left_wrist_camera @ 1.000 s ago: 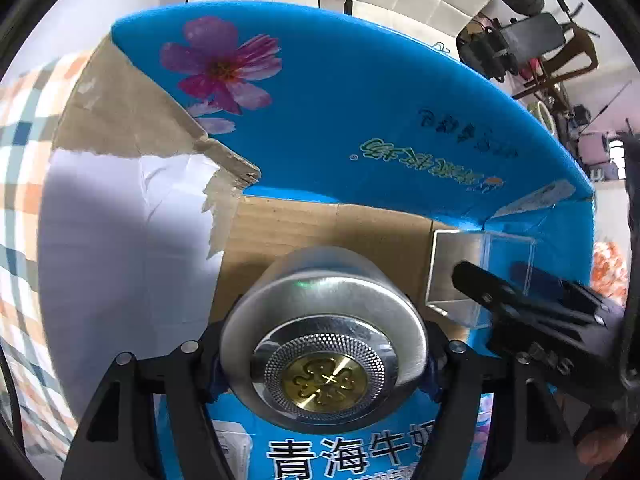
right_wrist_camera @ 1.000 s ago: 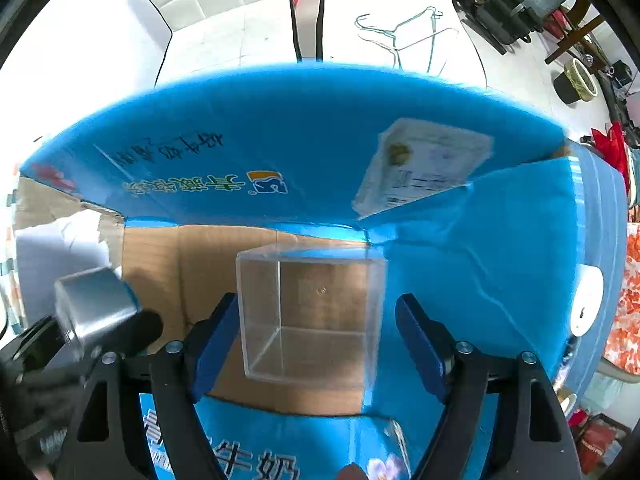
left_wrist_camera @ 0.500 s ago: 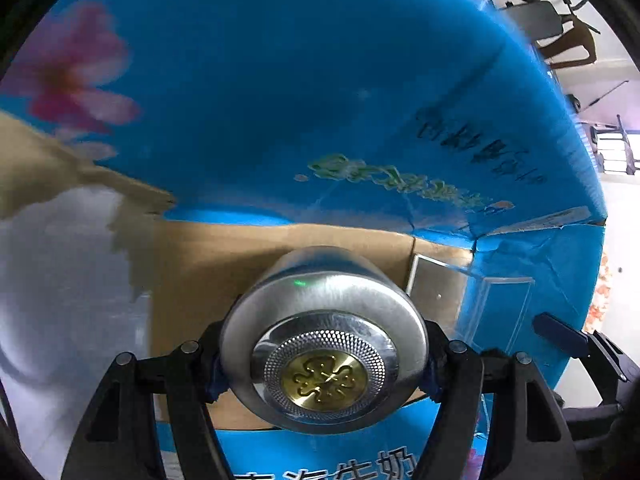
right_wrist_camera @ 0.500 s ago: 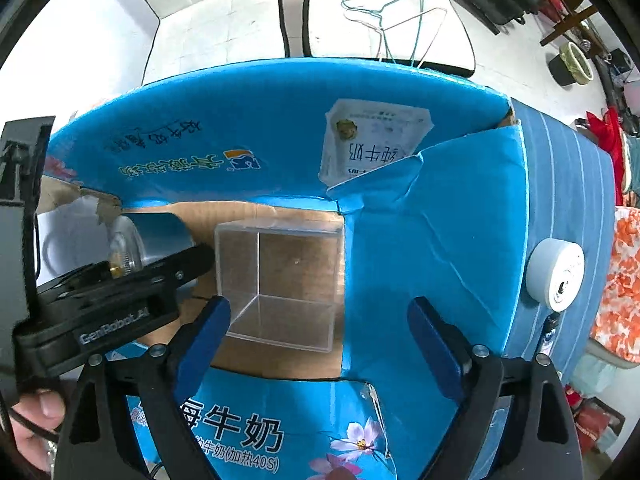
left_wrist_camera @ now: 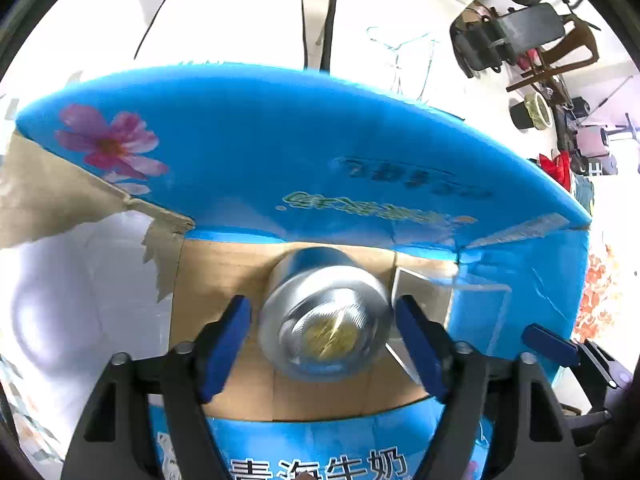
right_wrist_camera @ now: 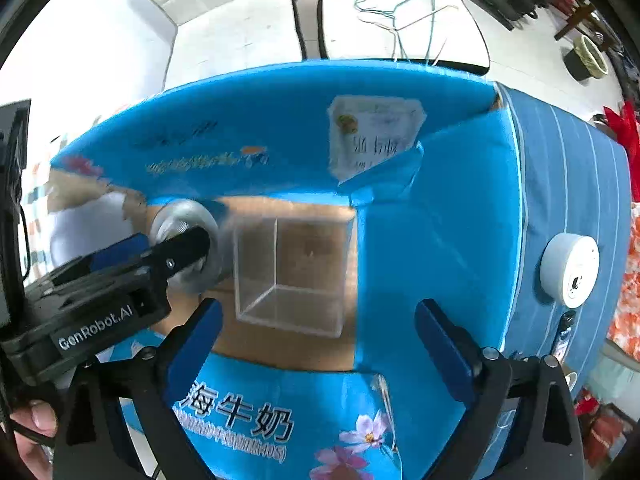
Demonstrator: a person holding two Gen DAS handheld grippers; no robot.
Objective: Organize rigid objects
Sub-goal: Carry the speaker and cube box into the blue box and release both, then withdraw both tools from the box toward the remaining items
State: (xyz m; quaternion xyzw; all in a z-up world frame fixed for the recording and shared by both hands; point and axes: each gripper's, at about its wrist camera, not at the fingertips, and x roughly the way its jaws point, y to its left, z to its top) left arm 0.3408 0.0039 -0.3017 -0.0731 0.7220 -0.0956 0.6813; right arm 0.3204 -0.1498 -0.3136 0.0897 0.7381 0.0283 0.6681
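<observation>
Noting my left gripper (left_wrist_camera: 322,330) spread clear of the metal canister (left_wrist_camera: 325,316) between its fingers on the box floor (left_wrist_camera: 224,264), right gripper (right_wrist_camera: 316,346) likewise spread, I judged withdrawal might clip it against the clear cube (right_wrist_camera: 294,270) just right.

Lived-in home, white cushioned chairs (right_wrist_camera: 224,12), wire hangers (right_wrist_camera: 400,12), exercise bench (left_wrist_camera: 516,36)

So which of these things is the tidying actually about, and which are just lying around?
Part of the job:
- blue cardboard box
- silver metal can, lying in the box
- clear plastic cube, in the box beside the can
- left gripper, fingers apart around the can
- right gripper, open

Just lying about:
- white round device
- wire hangers
</observation>
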